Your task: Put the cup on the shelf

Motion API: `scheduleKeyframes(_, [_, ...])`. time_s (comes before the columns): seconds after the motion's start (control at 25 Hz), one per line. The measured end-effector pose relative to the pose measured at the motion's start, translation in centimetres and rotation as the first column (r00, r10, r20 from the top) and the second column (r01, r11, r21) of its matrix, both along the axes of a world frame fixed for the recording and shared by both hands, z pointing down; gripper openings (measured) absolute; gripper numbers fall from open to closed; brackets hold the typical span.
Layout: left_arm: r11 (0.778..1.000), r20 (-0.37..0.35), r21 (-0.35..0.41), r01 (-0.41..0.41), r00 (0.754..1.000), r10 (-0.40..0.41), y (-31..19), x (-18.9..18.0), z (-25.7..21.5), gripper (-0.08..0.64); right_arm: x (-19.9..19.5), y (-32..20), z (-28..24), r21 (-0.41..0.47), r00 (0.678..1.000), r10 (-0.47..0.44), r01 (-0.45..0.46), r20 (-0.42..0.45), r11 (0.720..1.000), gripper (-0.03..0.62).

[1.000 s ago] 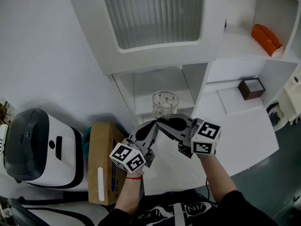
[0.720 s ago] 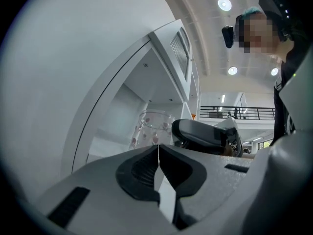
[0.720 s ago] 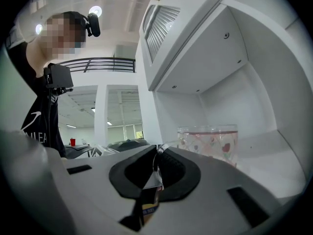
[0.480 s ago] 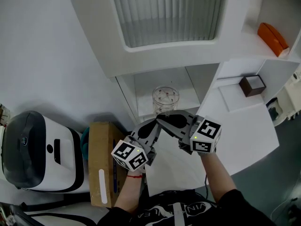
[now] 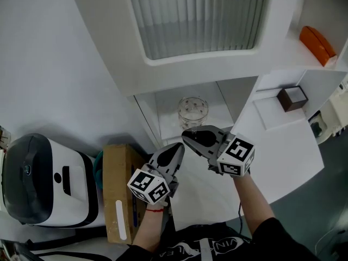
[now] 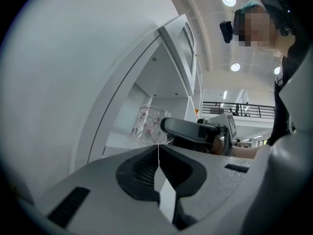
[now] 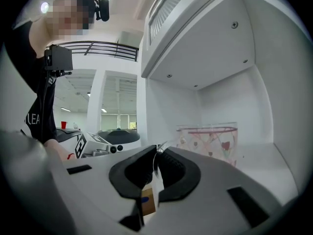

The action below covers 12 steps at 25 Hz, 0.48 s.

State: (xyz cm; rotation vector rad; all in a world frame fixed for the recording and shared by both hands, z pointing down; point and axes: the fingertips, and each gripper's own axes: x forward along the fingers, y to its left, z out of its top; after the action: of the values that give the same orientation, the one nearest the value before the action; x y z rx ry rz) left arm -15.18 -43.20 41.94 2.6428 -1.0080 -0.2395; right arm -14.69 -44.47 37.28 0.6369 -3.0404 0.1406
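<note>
The see-through glass cup with little red hearts (image 5: 192,111) stands on the white shelf (image 5: 166,121). It is upright, with its open top facing up and its long side going up and down. It sits just past the tip of the right claw (image 5: 186,135), a bit to that claw's right side. Nothing is holding it.

The right claw is shut tight, and there is nothing between its two jaws. The left claw (image 5: 179,147) is shut too and holds nothing. It sits just beside the right claw, and the two tips are near each other below the cup. A brown cardboard box (image 5: 117,189) lies to the left of the left claw.
</note>
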Motion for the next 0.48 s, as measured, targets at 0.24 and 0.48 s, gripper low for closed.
scheduleKeyframes(0.24, [1.000,-0.005,-0.012,-0.019,1.000,0.019,0.4,-0.2,0.1,0.011,0.4,-1.1,0.8,-0.004,0.998,0.042,-0.042,-0.042,0.999,0.011])
scheduleKeyframes(0.48, [1.000,-0.007,-0.003,-0.028,1.000,0.028,0.3,0.0,-0.3,0.011,0.5,-2.4,1.1,-0.016,0.995,0.082,-0.083,-0.054,0.996,0.012])
